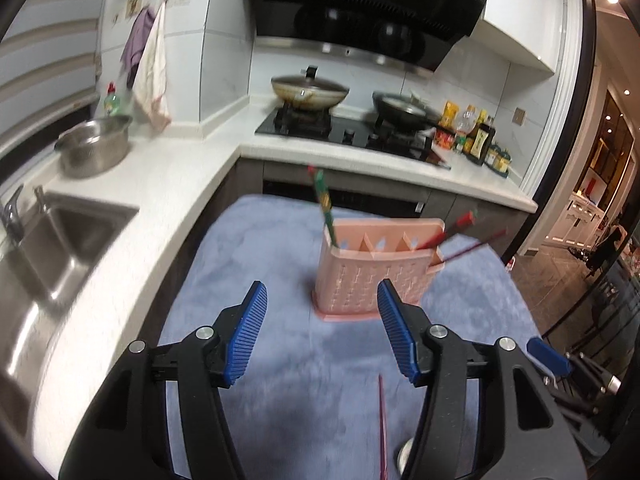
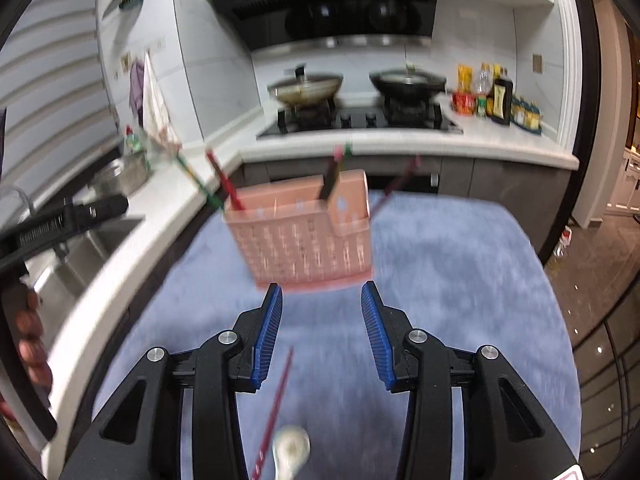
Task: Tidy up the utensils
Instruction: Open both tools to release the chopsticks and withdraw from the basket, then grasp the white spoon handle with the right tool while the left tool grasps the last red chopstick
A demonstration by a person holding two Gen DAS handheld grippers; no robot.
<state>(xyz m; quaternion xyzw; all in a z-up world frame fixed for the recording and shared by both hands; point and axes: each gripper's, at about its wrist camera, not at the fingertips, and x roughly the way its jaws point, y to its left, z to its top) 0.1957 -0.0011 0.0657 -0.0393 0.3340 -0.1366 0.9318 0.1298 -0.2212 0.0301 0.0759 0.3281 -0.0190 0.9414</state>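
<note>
A pink slotted utensil holder stands on a blue cloth-covered table; it also shows in the right wrist view. Several chopsticks lean out of it, a green one and red ones. One dark red chopstick lies loose on the cloth, seen also in the right wrist view beside a white spoon. My left gripper is open and empty, short of the holder. My right gripper is open and empty, just before the holder's base. The right gripper's blue finger shows at the left view's right edge.
A white counter wraps left and behind, with a steel sink, a steel pot, a hob with two pans and bottles. The left gripper's body and the hand holding it sit at the left of the right wrist view.
</note>
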